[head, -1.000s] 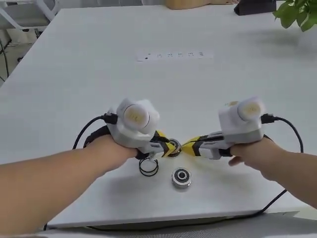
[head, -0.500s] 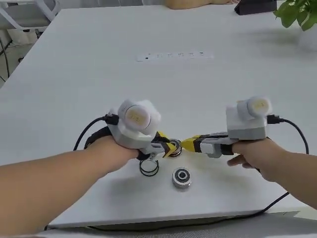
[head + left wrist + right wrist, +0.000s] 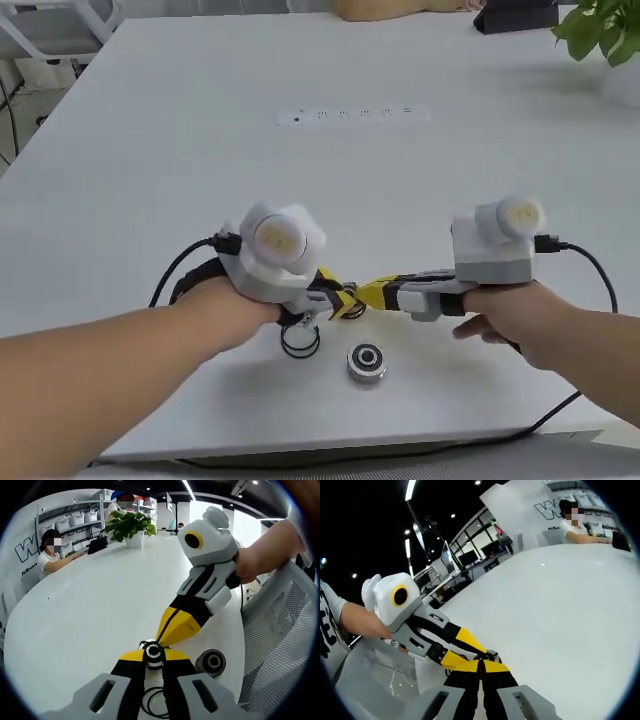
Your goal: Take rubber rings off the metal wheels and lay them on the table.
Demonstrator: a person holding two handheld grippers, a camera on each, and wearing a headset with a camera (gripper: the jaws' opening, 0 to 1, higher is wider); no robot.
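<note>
A white table (image 3: 200,150) is seen with wide bare surface beyond and to both sides of the work; its near edge lies close under the grippers, and a mesh chair (image 3: 280,630) is seen just past that edge. A power strip (image 3: 350,113) is set well away, mid-table. The left gripper (image 3: 335,300) is closed tight on a metal wheel (image 3: 153,652), held just above the tabletop. The right gripper (image 3: 365,293) is met tip to tip with it, its jaws pressed together at the wheel's rim; whether a ring is pinched there cannot be told, since the wheel is largely covered by the yellow tips. Two wheels are counted: the held one and a second wheel (image 3: 367,361) lying flat near the edge. Black rubber rings (image 3: 300,340) lie beside it, overlapped, seemingly two
</note>
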